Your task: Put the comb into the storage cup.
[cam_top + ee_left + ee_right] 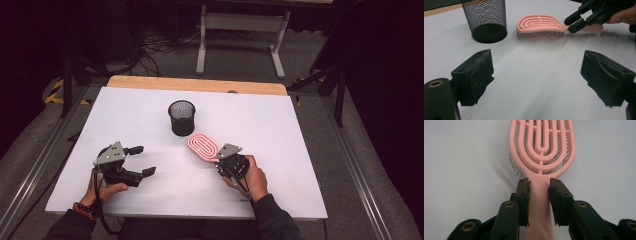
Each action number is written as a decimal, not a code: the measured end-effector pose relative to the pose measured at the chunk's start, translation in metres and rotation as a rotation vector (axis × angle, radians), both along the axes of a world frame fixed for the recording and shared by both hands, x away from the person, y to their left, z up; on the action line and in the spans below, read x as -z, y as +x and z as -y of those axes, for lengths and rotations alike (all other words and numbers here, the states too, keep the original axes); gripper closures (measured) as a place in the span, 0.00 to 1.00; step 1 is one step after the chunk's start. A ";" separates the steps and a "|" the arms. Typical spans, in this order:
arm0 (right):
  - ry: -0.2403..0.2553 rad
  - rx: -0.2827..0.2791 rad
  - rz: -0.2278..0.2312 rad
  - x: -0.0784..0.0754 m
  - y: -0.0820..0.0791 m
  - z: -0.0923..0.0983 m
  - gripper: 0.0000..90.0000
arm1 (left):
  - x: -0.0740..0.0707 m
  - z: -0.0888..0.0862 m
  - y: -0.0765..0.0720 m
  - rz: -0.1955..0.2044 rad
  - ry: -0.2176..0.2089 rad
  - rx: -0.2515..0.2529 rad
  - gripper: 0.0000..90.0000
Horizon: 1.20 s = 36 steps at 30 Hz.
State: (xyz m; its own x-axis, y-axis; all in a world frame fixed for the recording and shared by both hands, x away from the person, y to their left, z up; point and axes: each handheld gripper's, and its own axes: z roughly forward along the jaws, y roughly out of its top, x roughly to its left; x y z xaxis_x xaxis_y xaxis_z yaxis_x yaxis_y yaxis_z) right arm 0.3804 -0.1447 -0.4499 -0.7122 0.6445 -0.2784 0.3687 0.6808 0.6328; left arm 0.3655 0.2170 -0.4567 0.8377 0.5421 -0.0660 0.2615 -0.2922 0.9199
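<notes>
A pink vented hairbrush (pixel 202 145) lies bristles down on the white table, just right of a black mesh cup (pixel 181 117). My right gripper (pixel 223 161) is shut on the hairbrush's handle (pixel 539 202), its two jaws pressed against either side of it. From the left gripper view the hairbrush (pixel 539 25) and the mesh cup (pixel 486 18) stand ahead, with the right gripper (pixel 574 23) holding the handle. My left gripper (pixel 142 161) rests at the table's front left, open wide with nothing between its pads (pixel 477 75).
The white table top (pixel 280 125) has a wooden strip along its far edge. Beyond it stand a white table frame (pixel 242 30) and cables on the floor. Metal rails run along both sides.
</notes>
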 end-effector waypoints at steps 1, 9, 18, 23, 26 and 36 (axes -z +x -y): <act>0.005 0.003 -0.010 0.000 0.001 0.000 0.77 | 0.000 0.000 0.000 0.000 0.003 0.000 0.13; 0.066 0.043 -0.193 -0.001 0.024 0.009 0.64 | 0.001 0.005 0.000 -0.001 0.008 0.018 0.13; 0.086 0.052 -0.305 0.000 0.042 0.009 0.69 | 0.003 0.008 0.002 -0.015 0.006 0.041 0.13; 0.045 0.042 -0.259 0.000 0.038 0.004 0.76 | 0.007 0.017 0.004 -0.049 -0.001 0.066 0.13; 0.046 0.036 -0.240 0.001 0.036 0.004 0.77 | 0.009 0.023 0.007 -0.078 -0.009 0.080 0.13; 0.043 0.018 -0.115 0.000 0.022 0.001 0.77 | 0.016 0.060 0.026 -0.175 -0.035 0.091 0.13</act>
State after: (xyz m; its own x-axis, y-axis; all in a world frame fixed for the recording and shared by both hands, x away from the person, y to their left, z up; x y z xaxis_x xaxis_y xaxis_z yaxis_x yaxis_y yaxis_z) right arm 0.4026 -0.1455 -0.4504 -0.7261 0.6668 -0.1678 0.4522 0.6470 0.6139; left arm 0.3913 0.1573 -0.4731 0.8571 0.4598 -0.2323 0.3925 -0.2909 0.8725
